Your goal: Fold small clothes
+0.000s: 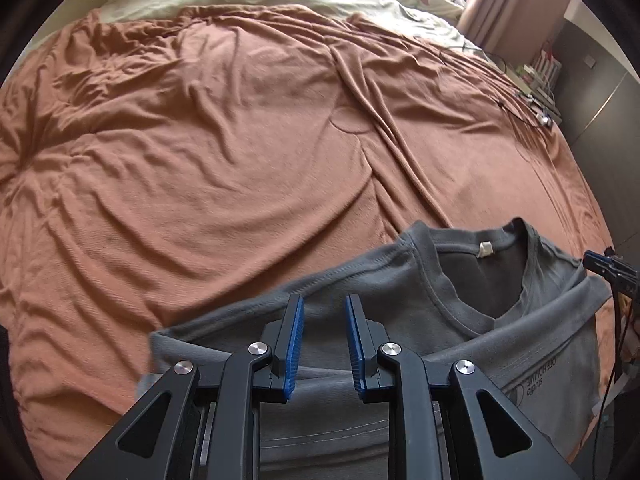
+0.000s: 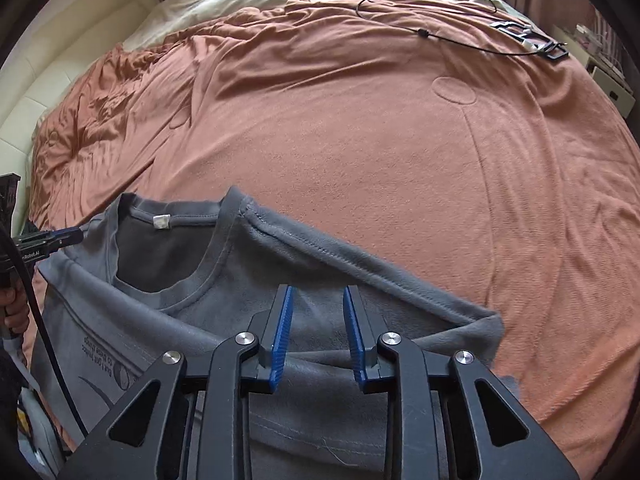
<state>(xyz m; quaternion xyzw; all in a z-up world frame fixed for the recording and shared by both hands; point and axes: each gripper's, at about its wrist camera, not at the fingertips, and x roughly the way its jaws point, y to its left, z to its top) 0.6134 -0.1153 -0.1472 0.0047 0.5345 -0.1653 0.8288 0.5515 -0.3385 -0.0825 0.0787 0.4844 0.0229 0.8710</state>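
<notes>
Nearest, left tool [image 1: 323,316] and right tool [image 2: 316,306], blue pads slightly apart, clamped on nothing, above grey T-shirt [image 1: 400,280] lying on near edge of brown bedspread [image 1: 220,140], sleeves folded inward, collar farthest. Beyond, black cable [image 2: 424,34].

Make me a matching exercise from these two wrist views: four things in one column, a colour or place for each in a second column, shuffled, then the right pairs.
Things:
1. T-shirt
2. Blanket
3. Neck label
4. Black cable

Colours or places:
A. Rust-orange, spread over the bed
B. White, sewn inside the collar
C. Grey, lying at the near edge under both grippers
D. Looped at the far side of the bed

Pairs: 1-C, 2-A, 3-B, 4-D
</notes>
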